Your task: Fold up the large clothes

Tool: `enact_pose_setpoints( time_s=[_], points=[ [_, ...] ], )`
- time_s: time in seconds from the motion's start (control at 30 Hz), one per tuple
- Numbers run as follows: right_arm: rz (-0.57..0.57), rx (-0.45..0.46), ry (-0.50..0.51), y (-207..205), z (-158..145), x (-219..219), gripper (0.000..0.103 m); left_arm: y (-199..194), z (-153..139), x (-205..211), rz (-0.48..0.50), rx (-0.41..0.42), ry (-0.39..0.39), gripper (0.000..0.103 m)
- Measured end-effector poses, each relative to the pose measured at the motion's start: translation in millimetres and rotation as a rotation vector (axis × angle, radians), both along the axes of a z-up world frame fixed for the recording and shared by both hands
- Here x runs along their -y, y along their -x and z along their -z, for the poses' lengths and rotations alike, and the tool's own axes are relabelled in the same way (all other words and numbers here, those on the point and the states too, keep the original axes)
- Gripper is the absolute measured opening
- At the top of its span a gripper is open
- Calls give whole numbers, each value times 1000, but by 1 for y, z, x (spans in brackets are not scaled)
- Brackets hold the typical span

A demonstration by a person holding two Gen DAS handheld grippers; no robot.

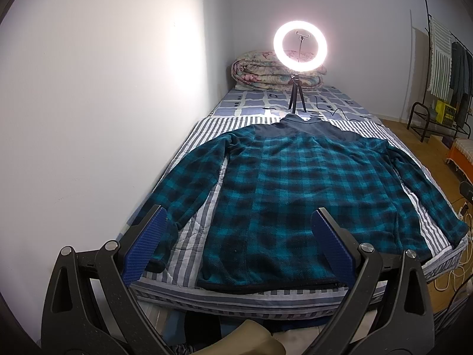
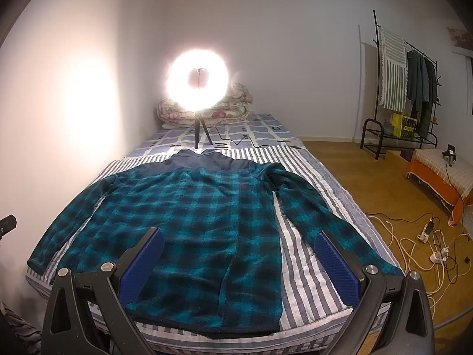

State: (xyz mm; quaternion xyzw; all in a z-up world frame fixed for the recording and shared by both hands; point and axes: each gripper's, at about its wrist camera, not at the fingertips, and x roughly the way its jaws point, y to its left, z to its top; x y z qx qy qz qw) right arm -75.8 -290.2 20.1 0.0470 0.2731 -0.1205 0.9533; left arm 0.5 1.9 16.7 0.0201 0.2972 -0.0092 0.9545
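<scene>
You are looking down at a teal-and-black plaid fleece jacket [image 1: 295,195] lying flat and face down on the striped quilt [image 1: 192,230] that is covering the near half of the bed, with its dark navy collar [image 1: 298,121] pointing away from you and both sleeves spread outward. The fleece is looking thick and nubby, and the hem is running close along the quilt's near edge.

Your left gripper [image 1: 239,245] is hovering released above the hem, its ribbed blue pads [image 1: 145,245] spread wide and touching nothing. Your right gripper [image 2: 241,263] is hanging released too, over the jacket's right side.

A lit ring light [image 2: 197,79] on a small tripod is standing just beyond the collar, its cable trailing across the checked sheet [image 2: 257,130]. A folded floral duvet [image 1: 260,72] is sitting at the far end. On the left the wall is hugging the bed; on the right, wooden floor [image 2: 369,177] is lying open, with tangled cords [image 2: 414,245] near the bedside.
</scene>
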Motion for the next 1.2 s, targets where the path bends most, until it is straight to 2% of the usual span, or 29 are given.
enact_pose_setpoints(
  time_s=[1.2],
  points=[
    [-19,-2,-3,-4,0,-10,103,1,1,-1,0,7,-6,99]
  ],
)
